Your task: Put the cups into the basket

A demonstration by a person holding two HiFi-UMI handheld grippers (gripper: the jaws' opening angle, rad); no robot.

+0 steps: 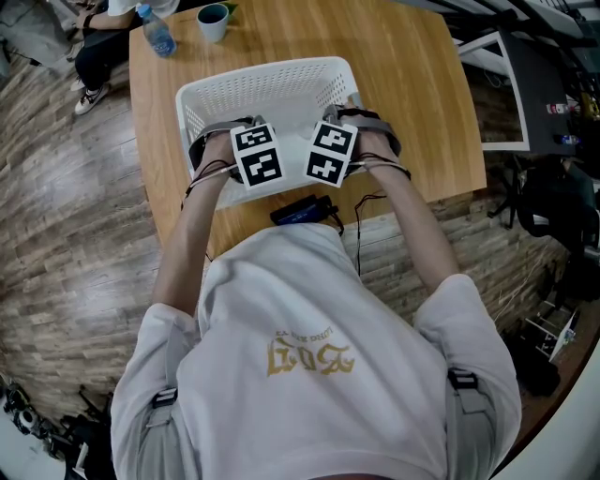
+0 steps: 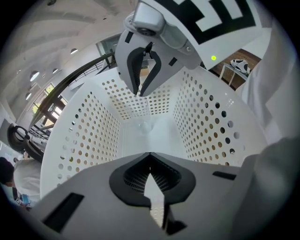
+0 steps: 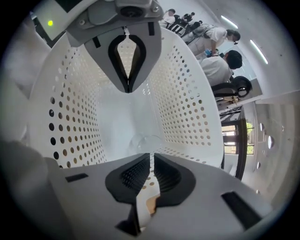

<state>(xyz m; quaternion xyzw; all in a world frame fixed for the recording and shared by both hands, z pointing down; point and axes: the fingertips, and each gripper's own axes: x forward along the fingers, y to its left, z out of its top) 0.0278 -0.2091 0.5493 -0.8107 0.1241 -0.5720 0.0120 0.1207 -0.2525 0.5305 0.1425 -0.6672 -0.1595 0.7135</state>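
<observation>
Left tool (image 2: pixel 150 165) and right tool (image 3: pixel 150 159) — each clamped on near rim of basket (image 1: pixel 267 92) | keep it level, move both together | cup (image 1: pixel 213 21) far across table (image 1: pixel 384 89)

I am holding my left arm (image 1: pixel 192 234) and right arm (image 1: pixel 412 216) stretched forward, the wrists drawing close together. The left gripper (image 2: pixel 150 159) is sitting with its jaws pressed tip to tip on nothing, and the right gripper (image 3: pixel 151 157), just beside it, is showing only a thin slit, likewise empty
</observation>
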